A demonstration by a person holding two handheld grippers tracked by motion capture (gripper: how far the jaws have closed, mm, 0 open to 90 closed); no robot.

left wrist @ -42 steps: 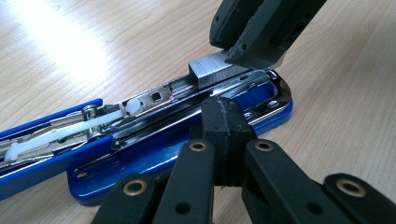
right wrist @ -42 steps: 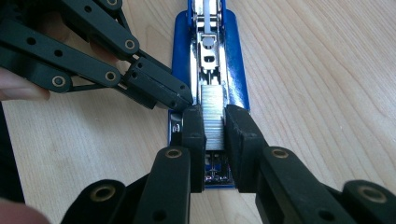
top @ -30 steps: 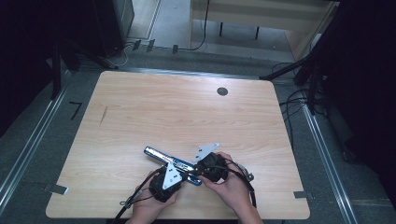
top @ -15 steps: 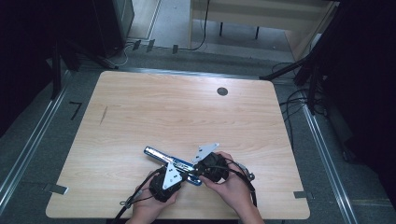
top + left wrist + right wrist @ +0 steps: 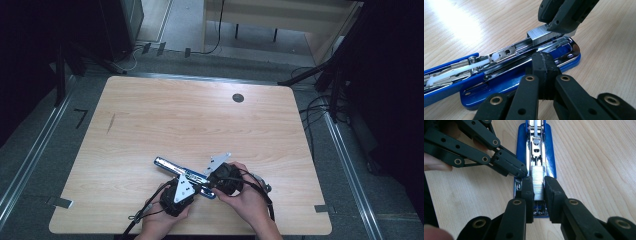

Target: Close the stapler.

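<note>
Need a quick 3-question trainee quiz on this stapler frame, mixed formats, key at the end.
1. True or false: the right gripper is shut on the strip of staples.
2. Where do the left gripper fingers sit? A) shut, against the side of the blue stapler B) around the staples C) lifted clear of the table
3. Fill in: the stapler is ____, its magazine channel exposed.

Key: 1 true; 2 A; 3 open.

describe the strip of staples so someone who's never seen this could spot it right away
On the wooden table, near its front edge, lies an opened blue stapler. In its metal channel sits the strip of staples, pinched by the right hand-held gripper. It is the only ribbed, silver-grey block there.
</note>
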